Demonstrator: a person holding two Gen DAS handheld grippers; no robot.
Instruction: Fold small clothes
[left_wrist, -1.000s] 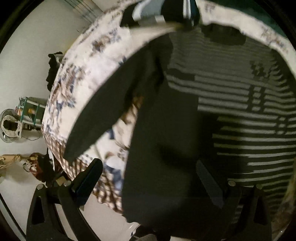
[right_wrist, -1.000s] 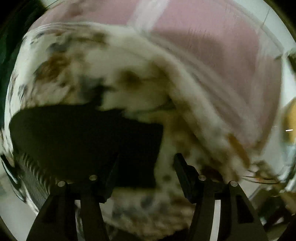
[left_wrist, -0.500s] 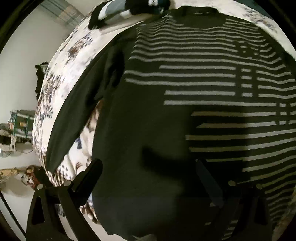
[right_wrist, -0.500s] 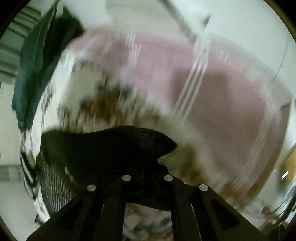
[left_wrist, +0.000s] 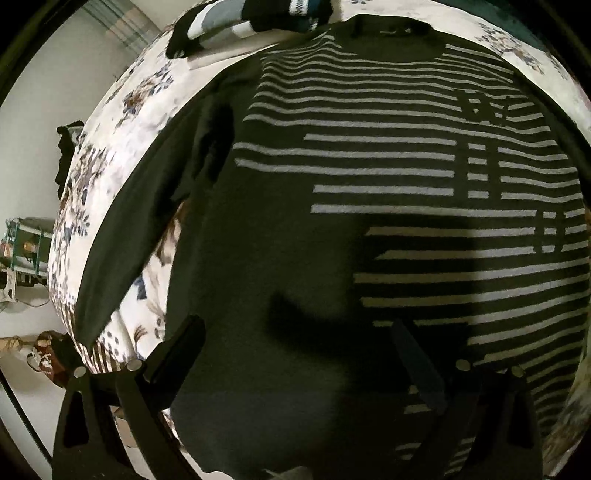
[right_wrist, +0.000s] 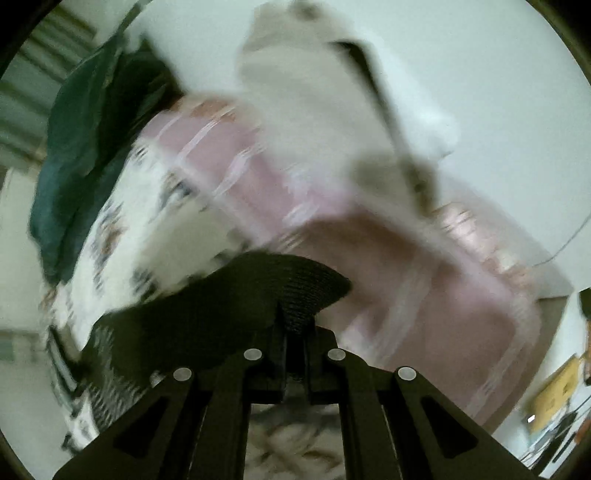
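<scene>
— Moved since a second ago? Right gripper (right_wrist: 293, 325) up and away from the bedspread (right_wrist: 122, 236), jaws gone from wide apart to clamped on a black sleeve cuff (right_wrist: 295, 284), cuff lifted with it.

— And the left gripper (left_wrist: 295, 354)?

— Dropped a little closer to the sweater (left_wrist: 369, 166), now steady above it. Jaws spread wide, nothing between them, fingers (left_wrist: 173, 354) hovering over the plain black lower part.

— Seen only from the left wrist?

— Whole sweater laid flat on the floral bedspread (left_wrist: 110, 155): white stripes, round neckline at the far end, other sleeve (left_wrist: 122, 236) stretched out alongside. Folded striped garment (left_wrist: 229, 26) beyond the collar.

— Only from the right wrist?

— The pinched cuff itself, plus a pink striped blanket (right_wrist: 406, 258), a dark green cloth (right_wrist: 74, 166) and a pale garment (right_wrist: 314, 92) hanging by the wall. Heavily blurred.
</scene>
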